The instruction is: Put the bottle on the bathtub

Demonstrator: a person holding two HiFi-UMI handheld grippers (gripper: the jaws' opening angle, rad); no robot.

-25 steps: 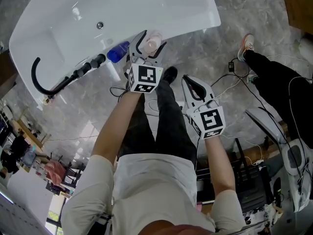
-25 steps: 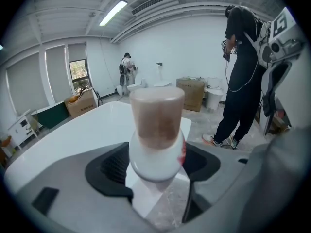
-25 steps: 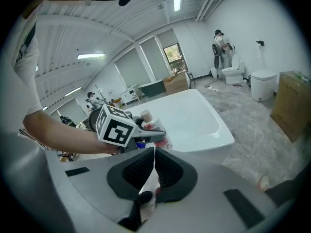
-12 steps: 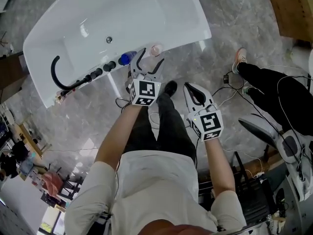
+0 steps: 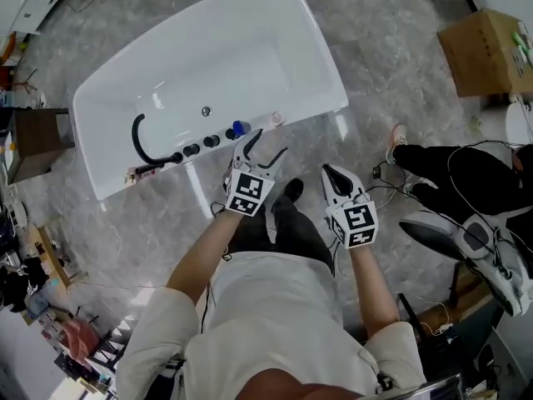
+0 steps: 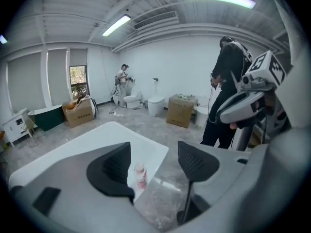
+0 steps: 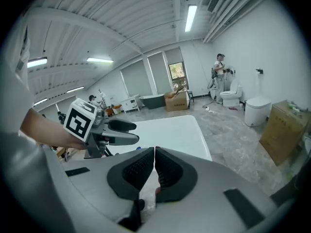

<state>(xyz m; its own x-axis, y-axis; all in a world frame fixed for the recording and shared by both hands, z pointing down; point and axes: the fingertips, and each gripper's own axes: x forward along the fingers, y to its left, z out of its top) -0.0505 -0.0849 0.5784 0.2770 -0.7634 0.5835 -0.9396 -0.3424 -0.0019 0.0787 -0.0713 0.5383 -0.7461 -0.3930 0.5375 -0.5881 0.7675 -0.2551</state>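
Note:
A small pink-and-white bottle (image 5: 276,117) (image 6: 140,174) stands upright on the near rim of the white bathtub (image 5: 275,32) (image 6: 92,144). My left gripper (image 5: 265,146) (image 6: 154,152) hangs above and in front of the rim, clear of the bottle. Its jaws are open and have just been closing a little, with nothing held between them. My right gripper (image 5: 336,173) (image 7: 154,152) is to the right over the floor, shut on nothing. The left gripper (image 7: 119,132) also shows in the right gripper view.
A blue cap (image 5: 240,127), dark knobs (image 5: 200,146) and a black hose (image 5: 141,136) sit on the tub's near rim. A person's legs (image 5: 466,169), cables (image 5: 387,173) and equipment lie at right. A cardboard box (image 5: 483,52) stands at far right, a dark cabinet (image 5: 33,140) at left.
Both grippers have risen and drawn back from the tub rim. The bottle stays standing on the rim; the left jaws, once around it, are now clear of it.

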